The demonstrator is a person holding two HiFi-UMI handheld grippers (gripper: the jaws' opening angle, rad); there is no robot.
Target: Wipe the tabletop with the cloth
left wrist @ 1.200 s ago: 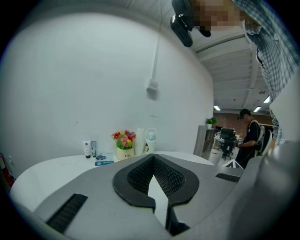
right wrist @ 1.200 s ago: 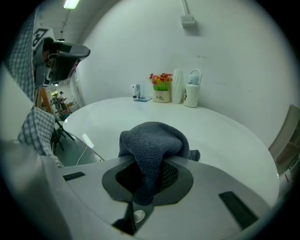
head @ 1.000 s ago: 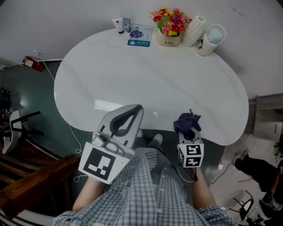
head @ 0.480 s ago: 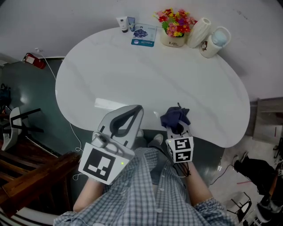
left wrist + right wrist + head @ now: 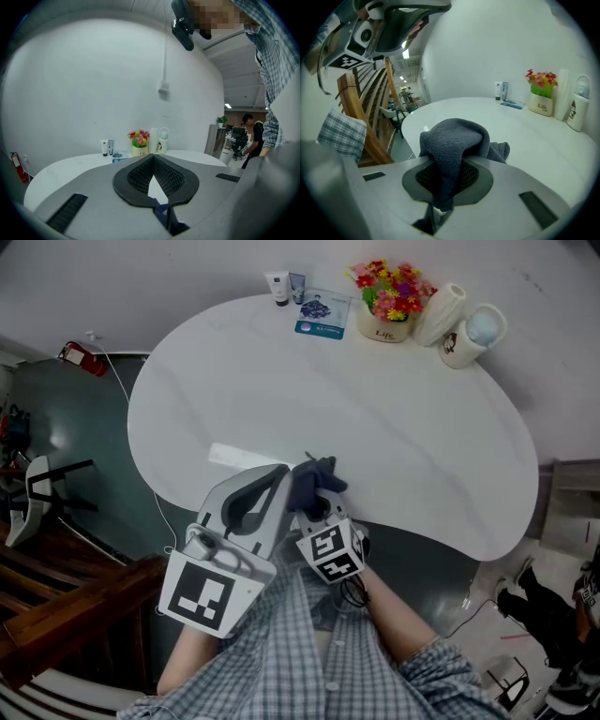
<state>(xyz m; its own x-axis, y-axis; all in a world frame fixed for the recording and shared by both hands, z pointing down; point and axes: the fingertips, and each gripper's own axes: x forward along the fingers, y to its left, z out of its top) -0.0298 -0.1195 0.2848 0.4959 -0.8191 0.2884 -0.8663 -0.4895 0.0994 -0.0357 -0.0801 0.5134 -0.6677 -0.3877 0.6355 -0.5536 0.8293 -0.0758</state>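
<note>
A dark grey-blue cloth (image 5: 314, 479) is bunched at the near edge of the white kidney-shaped table (image 5: 394, 418). My right gripper (image 5: 315, 499) is shut on it, and the cloth (image 5: 457, 136) drapes over the pads of the right gripper (image 5: 449, 164) and hides the fingertips. Just to its left, almost touching, my left gripper (image 5: 279, 472) hangs over the same table edge. In the left gripper view the left gripper (image 5: 153, 159) is shut with nothing held, tips meeting.
Along the far edge stand a flower pot (image 5: 394, 292), a white vase (image 5: 439, 313), a white jug (image 5: 473, 334), a blue packet (image 5: 322, 315) and two small tubes (image 5: 286, 287). A wooden railing (image 5: 75, 606) and a red extinguisher (image 5: 80, 359) are at the left.
My right gripper has carried the cloth leftward along the near table edge, from the right side to right beside the left gripper. The left gripper has barely moved.
</note>
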